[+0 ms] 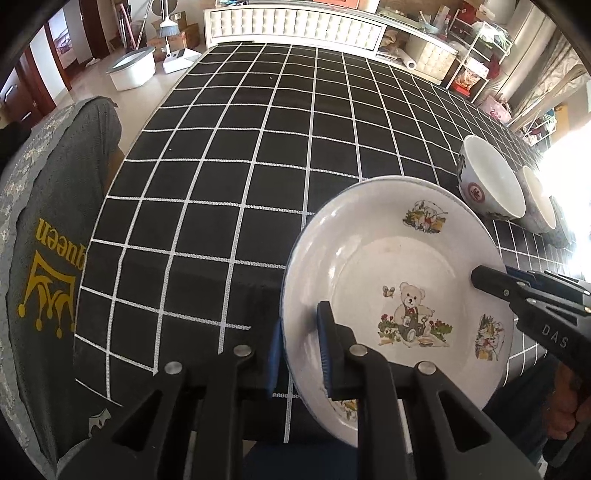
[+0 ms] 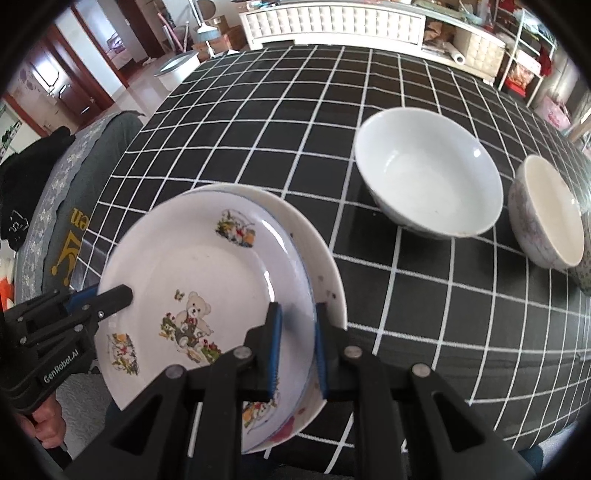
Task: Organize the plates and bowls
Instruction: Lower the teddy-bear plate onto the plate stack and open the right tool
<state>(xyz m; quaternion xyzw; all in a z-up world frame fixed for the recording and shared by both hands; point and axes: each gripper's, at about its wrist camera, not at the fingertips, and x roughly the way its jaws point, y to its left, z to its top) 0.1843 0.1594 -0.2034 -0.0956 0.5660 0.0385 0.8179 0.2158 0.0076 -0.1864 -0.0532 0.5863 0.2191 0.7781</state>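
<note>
This is a lived-in home, in a dining or living room. A table (image 1: pixel 258 155) under a black cloth with a white grid carries household crockery: a teddy-bear plate (image 1: pixel 399 295) and plain bowls (image 2: pixel 428 181). A chair (image 1: pixel 48 240) draped with a grey printed garment stands beside it. Behind are a white tufted cabinet (image 1: pixel 295 26), cluttered wire shelves (image 1: pixel 484 55), a broom (image 1: pixel 168 26), a white tub (image 1: pixel 133 70) on the tiled floor, and dark wooden doors (image 2: pixel 66 74) leading to other rooms.

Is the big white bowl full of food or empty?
Empty. The big white bowl sits upright on the checked tablecloth, and the right wrist view looks straight into it: only bare white inside, no food.
</note>
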